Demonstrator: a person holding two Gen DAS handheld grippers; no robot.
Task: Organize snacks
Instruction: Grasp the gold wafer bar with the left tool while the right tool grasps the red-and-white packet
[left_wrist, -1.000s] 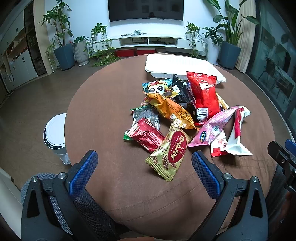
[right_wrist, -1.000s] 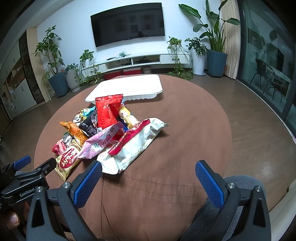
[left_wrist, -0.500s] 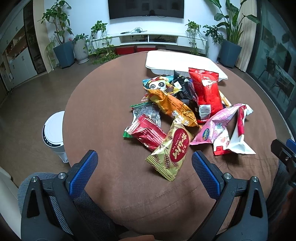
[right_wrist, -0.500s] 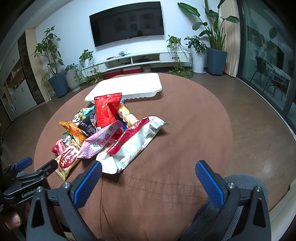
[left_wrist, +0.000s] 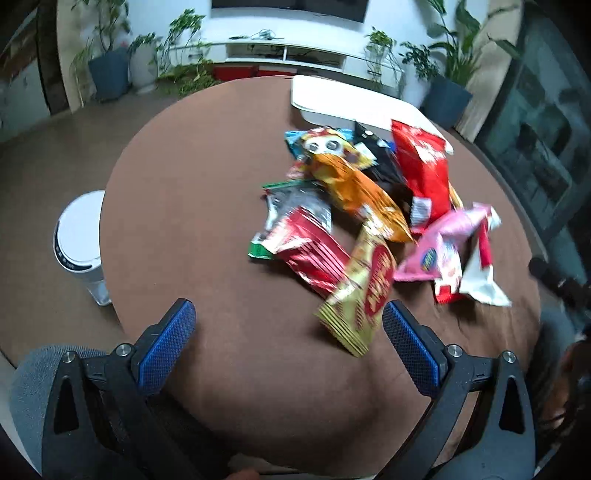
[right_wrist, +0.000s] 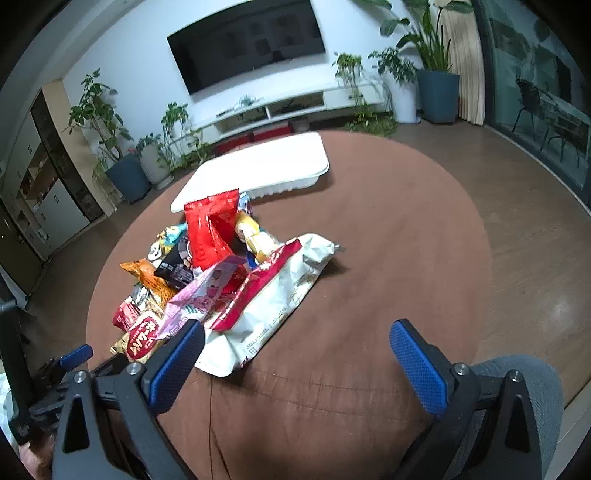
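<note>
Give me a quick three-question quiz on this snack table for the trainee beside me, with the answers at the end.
1. True or false: the left claw is shut on a snack.
2. Which packet lies nearest the left claw: A) the gold packet with the red oval, B) the tall red bag, C) the orange packet?
3. Fill in: beyond the snack pile, on the brown table, sits a white ____.

Key:
1. False; both the left claw and the right claw are open and hold nothing.
2. A.
3. Tray.
</note>
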